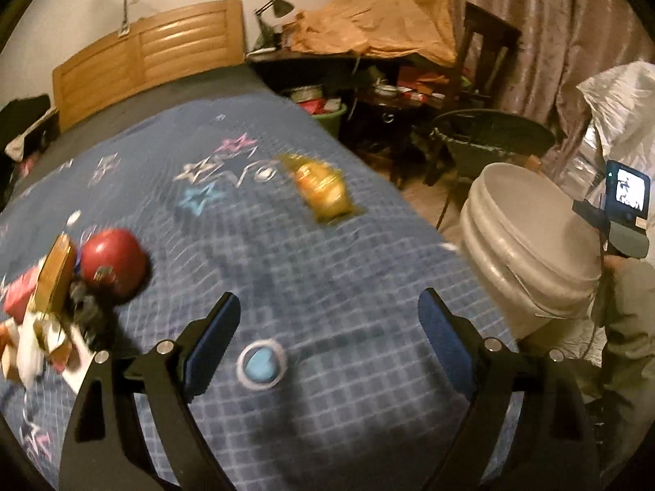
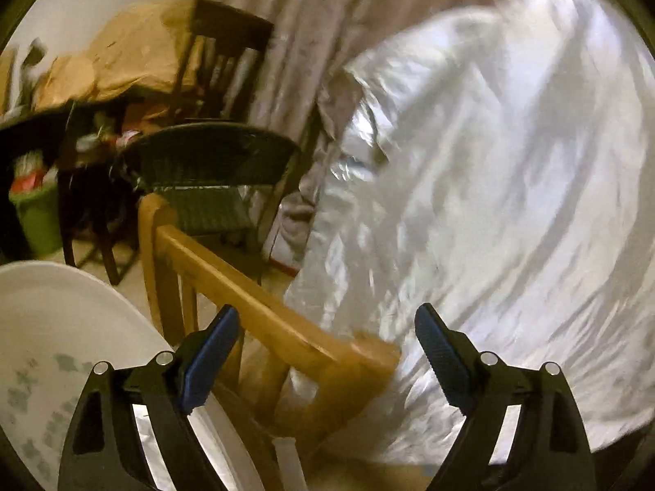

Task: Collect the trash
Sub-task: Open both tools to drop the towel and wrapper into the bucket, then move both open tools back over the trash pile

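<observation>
Left tongs [image 1: 329, 327] spread wide, nothing between them, hovering over the blue checked bedspread [image 1: 335, 253]. Right tongs [image 2: 327, 352] also wide and empty, aimed at the wooden chair back [image 2: 262, 307] with the big white plastic bag [image 2: 511, 204] just behind it. We see trash on the bed: yellow wrapper [image 1: 323, 190] mid-bed, red round item [image 1: 112, 264] beside a pile of boxes and paper [image 1: 41, 315] at the left edge. Grey bucket [image 1: 528, 245] sits just off the bed's right side. Both views blurred.
</observation>
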